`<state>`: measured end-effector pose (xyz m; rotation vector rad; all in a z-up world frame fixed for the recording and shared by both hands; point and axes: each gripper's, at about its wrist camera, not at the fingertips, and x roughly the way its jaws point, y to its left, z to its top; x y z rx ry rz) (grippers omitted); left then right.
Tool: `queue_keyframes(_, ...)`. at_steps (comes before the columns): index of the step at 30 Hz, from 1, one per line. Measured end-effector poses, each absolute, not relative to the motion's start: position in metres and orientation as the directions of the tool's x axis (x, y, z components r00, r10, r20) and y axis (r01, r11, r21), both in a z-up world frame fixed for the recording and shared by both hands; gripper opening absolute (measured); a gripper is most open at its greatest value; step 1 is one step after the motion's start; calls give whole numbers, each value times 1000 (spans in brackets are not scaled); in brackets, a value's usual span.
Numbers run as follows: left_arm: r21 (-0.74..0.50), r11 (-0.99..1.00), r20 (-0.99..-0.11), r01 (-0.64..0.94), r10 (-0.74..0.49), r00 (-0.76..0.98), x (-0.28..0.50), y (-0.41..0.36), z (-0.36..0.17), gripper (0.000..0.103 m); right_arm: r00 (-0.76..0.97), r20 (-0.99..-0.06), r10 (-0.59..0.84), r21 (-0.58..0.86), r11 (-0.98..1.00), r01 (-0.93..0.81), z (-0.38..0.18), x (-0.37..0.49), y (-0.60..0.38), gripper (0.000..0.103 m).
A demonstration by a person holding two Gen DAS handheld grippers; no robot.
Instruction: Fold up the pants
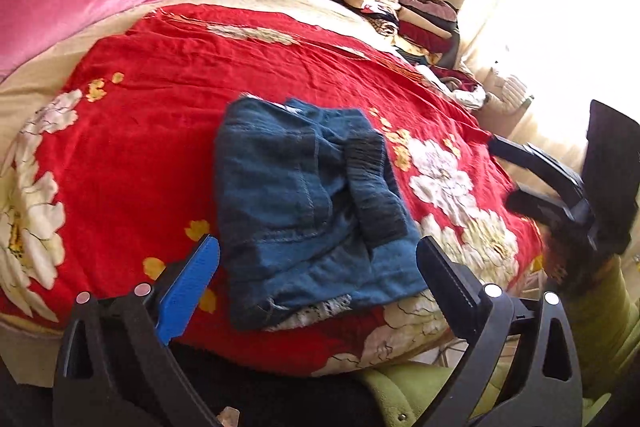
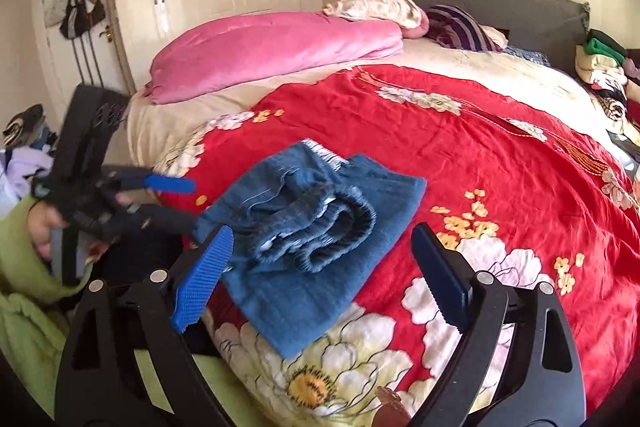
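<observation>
Both of my grippers are spread wide and hold nothing. The left gripper (image 1: 318,269) hangs over the near edge of the pants (image 1: 304,203), its fingers straddling the bundle without touching it. The right gripper (image 2: 322,259) hovers just off the bundle's other side, its blue finger (image 2: 204,279) close to the cloth and its dark finger out over the red bedspread (image 2: 480,131).

These pants lie on that bedspread near the bed's foot, well away from the pink pillow (image 2: 276,47) up by the headboard. They already look folded into a compact square, with the ribbed elastic waistband (image 2: 344,223) lumped on top of the flat panel.

I judge the denim to be soft but fairly thick: it should drape and hold a crease loosely, and it is heavy enough not to flutter yet too limp to lift by one corner without sagging open. The layered waistband is the bulkiest part and may spring back. For any tidying I would pinch the flat outer edges of the panel, one gripper to each side, biting through all the layers at once.
</observation>
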<state>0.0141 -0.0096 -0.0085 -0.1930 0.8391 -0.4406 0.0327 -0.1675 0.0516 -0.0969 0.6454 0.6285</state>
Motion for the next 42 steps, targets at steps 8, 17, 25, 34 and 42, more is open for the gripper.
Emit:
queue_keyframes(8,-251,936,-703,245,-351,619,38,0,-3,98,552,-615,563,102,751,-653,33,12,-146,84)
queue_keyframes(17,-259,943,-728,208,-332,600,86,7,-6,95,486,-640,595,75,679,-731,20,7,-109,76)
queue_keyframes(25,-273,936,-775,221,-350,527,122,-9,-31,41,427,-675,602,8,584,-812,12,11,-64,40)
queue_keyframes(34,-279,935,-777,219,-354,521,125,-7,-36,43,466,-733,495,-206,492,-846,-14,22,-14,11)
queue_keyframes(42,-298,930,-768,217,-368,524,126,-5,-38,47,332,-782,527,-65,462,-885,-29,12,-25,3)
